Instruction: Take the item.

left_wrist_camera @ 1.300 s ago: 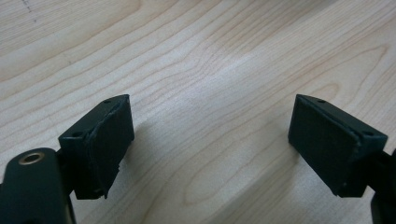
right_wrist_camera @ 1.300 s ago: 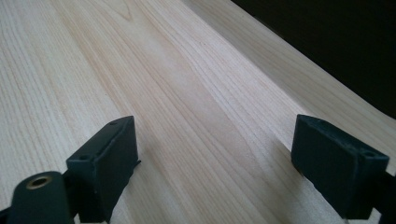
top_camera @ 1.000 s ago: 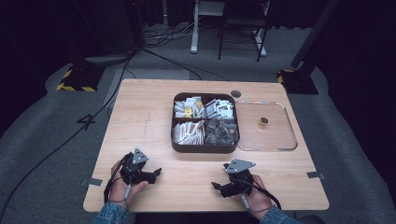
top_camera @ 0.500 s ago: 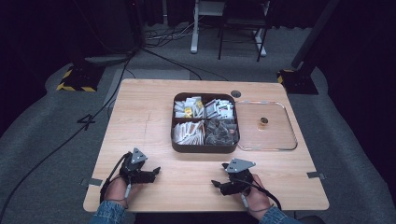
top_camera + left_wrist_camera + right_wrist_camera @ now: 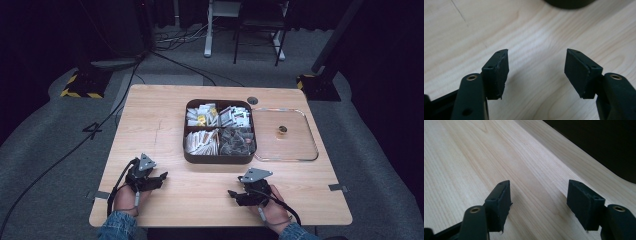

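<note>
Both pairs of jaws stand wide apart with nothing between them. The left gripper [image 5: 161, 177] rests low at the near left of the wooden bench [image 5: 150, 120], held in the person's left hand [image 5: 126, 199], its jaws pointing to the right across the wood. In the left gripper view its own jaws frame bare pale grain, and the left gripper [image 5: 536, 67] hangs just above the surface; a dark rounded edge at the top of that view looks like the box's wall, though I cannot tell for sure.

The right gripper [image 5: 234, 194] sits at the near right of the bench in the right hand [image 5: 272, 212], jaws pointing left, towards the other gripper but well apart from it. In the right gripper view the right gripper [image 5: 539, 200] looks along the bare wood to the bench's edge, with darkness beyond.

Farther back, at the middle of the bench, stands a dark brown box [image 5: 219, 158] split into four compartments, all filled with small packets, white ones at the left and greyer ones at the near right. Touching its right side lies a clear tray [image 5: 295, 152], with a small round brass-coloured object [image 5: 282, 130] on it. Black cables run across the grey floor [image 5: 45, 150] at the left.
</note>
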Available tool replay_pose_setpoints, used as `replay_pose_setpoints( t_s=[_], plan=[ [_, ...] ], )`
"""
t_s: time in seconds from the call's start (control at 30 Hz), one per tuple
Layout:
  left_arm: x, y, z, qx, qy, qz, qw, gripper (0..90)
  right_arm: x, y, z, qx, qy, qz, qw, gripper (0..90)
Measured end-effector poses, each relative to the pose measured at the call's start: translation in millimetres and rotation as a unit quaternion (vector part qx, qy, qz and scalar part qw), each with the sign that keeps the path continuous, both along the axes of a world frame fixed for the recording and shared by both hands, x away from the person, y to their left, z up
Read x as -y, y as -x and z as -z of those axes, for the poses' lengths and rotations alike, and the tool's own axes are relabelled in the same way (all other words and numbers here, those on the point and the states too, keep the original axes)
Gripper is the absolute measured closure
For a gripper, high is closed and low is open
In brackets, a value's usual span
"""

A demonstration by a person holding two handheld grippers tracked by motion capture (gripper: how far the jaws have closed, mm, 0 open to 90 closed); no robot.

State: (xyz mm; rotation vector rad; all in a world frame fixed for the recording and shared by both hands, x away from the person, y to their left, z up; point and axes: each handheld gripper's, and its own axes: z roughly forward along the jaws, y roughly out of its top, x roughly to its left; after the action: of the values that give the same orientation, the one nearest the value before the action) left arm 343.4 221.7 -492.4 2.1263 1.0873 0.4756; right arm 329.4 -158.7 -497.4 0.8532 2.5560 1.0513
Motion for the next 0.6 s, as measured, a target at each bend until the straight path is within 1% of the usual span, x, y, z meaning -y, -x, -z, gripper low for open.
replay_pose_setpoints(
  t_s=[0.03, 0.07, 0.1, 0.13, 0.17, 0.2, 0.23, 0.27, 0.3, 0.37, 0.4, 0.43, 0.47, 0.5, 0.53, 0.57, 0.6],
  plan=[
    [0.0, 0.0, 0.0, 0.000, 0.000, 0.000, 1.0000, 37.7, 0.0, 0.0, 0.0, 0.000, 0.000, 0.000, 1.0000, 36.0],
    [-0.2, -0.7, -2.1, 0.007, 0.016, -0.004, 0.9998, 37.7, -1.5, -1.1, -1.6, -0.006, 0.005, 0.010, 0.9999, 36.2],
    [0.9, -2.4, -5.4, 0.016, 0.037, -0.006, 0.9992, 37.7, -1.5, -1.6, -2.5, -0.008, 0.005, 0.013, 0.9999, 37.3],
    [0.9, -2.4, -5.4, 0.016, 0.037, -0.006, 0.9992, 37.7, -1.5, -1.6, -2.5, -0.008, 0.005, 0.013, 0.9999, 37.3],
    [3.6, -3.2, -5.5, 0.019, 0.040, -0.002, 0.9990, 37.7, 1.3, -2.5, -7.7, -0.009, -0.005, 0.016, 0.9998, 40.7],
    [3.6, -3.2, -5.5, 0.019, 0.040, -0.002, 0.9990, 37.6, 1.3, -2.5, -7.7, -0.009, -0.005, 0.016, 0.9998, 40.7],
    [7.0, -5.0, -2.5, 0.012, 0.029, -0.003, 0.9995, 37.5, 5.1, -3.0, -14.9, -0.001, -0.017, 0.020, 0.9997, 41.4],
    [7.0, -5.0, -2.5, 0.012, 0.029, -0.003, 0.9995, 37.1, 5.1, -3.0, -14.9, -0.001, -0.017, 0.020, 0.9997, 41.4],
    [7.7, -7.8, 0.5, 0.002, 0.018, -0.007, 0.9998, 36.9, 10.5, -4.7, -24.5, 0.010, -0.035, 0.026, 0.9990, 41.4],
    [7.7, -8.9, 1.9, -0.002, 0.013, -0.012, 0.9998, 36.2, 16.7, -8.1, -33.9, 0.013, -0.056, 0.036, 0.9977, 42.4],
    [7.9, -9.7, 3.2, -0.005, 0.013, -0.017, 0.9998, 36.2, 16.7, -8.1, -33.9, 0.013, -0.056, 0.036, 0.9977, 42.4],
    [7.3, -10.7, 4.0, -0.006, 0.007, -0.019, 0.9998, 35.9, 22.6, -12.6, -42.0, 0.011, -0.073, 0.045, 0.9962, 43.8],
    [7.0, -11.5, 4.9, -0.009, 0.004, -0.020, 0.9998, 35.9, 22.6, -12.6, -42.0, 0.011, -0.073, 0.045, 0.9962, 43.8],
    [7.2, -11.9, 5.8, -0.011, 0.001, -0.023, 0.9997, 35.8, 25.4, -15.0, -45.8, 0.007, -0.082, 0.049, 0.9954, 44.5],
    [7.7, -12.5, 7.6, -0.018, -0.008, -0.020, 0.9996, 35.6, 32.1, -21.3, -53.9, -0.021, -0.122, 0.055, 0.9908, 45.8],
    [7.7, -12.5, 7.6, -0.018, -0.008, -0.020, 0.9996, 35.4, 32.1, -21.3, -53.9, -0.021, -0.122, 0.055, 0.9908, 45.8],
    [7.7, -12.6, 7.9, -0.017, -0.005, -0.020, 0.9996, 35.4, 33.9, -23.0, -56.7, -0.031, -0.136, 0.055, 0.9887, 46.0]
  ],
)
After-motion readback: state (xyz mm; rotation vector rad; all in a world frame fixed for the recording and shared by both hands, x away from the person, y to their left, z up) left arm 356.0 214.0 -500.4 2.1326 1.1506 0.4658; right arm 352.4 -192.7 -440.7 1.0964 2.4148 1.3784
